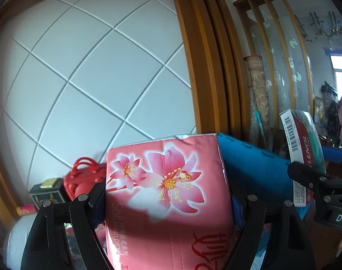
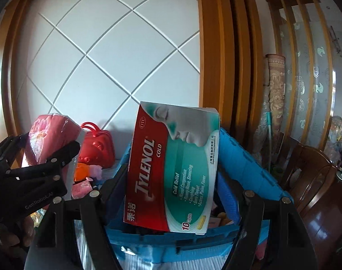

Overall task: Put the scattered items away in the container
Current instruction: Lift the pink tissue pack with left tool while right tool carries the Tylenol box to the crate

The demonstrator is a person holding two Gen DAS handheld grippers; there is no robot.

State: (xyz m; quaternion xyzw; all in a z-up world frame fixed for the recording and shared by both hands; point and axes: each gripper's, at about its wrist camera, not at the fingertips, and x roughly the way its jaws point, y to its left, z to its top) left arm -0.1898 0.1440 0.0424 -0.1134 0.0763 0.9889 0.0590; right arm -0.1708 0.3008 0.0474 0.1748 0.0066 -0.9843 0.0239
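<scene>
Two handheld grippers are raised side by side in front of a white wall panel crossed by diagonal grooves and framed in orange-brown wood.

The left gripper (image 1: 168, 204) is clamped on a pink tissue pack (image 1: 166, 193) printed with pink flowers; its black fingers (image 1: 85, 216) press the pack's two sides, and the pack stands upright between them. In the right wrist view the same pack (image 2: 51, 139) appears at the left edge, held in the left gripper (image 2: 54, 148).

The right gripper (image 2: 171, 193) is clamped on a Tylenol Cold box (image 2: 171, 168), red and teal, standing on end with its lettering running up the side. In the left wrist view that box (image 1: 302, 144) shows at the right edge, barcode side facing the camera.

Behind and below both held items is a blue plastic crate (image 2: 245, 164), its far wall rising just behind the box. The crate's wall (image 1: 256, 166) also shows just behind the tissue pack.

Further left, near the wall, sits a red handbag (image 2: 96, 146) with looped handles, and beside it an orange and pink soft toy (image 2: 87, 171). A wooden chair (image 2: 310, 175) stands at the right.
</scene>
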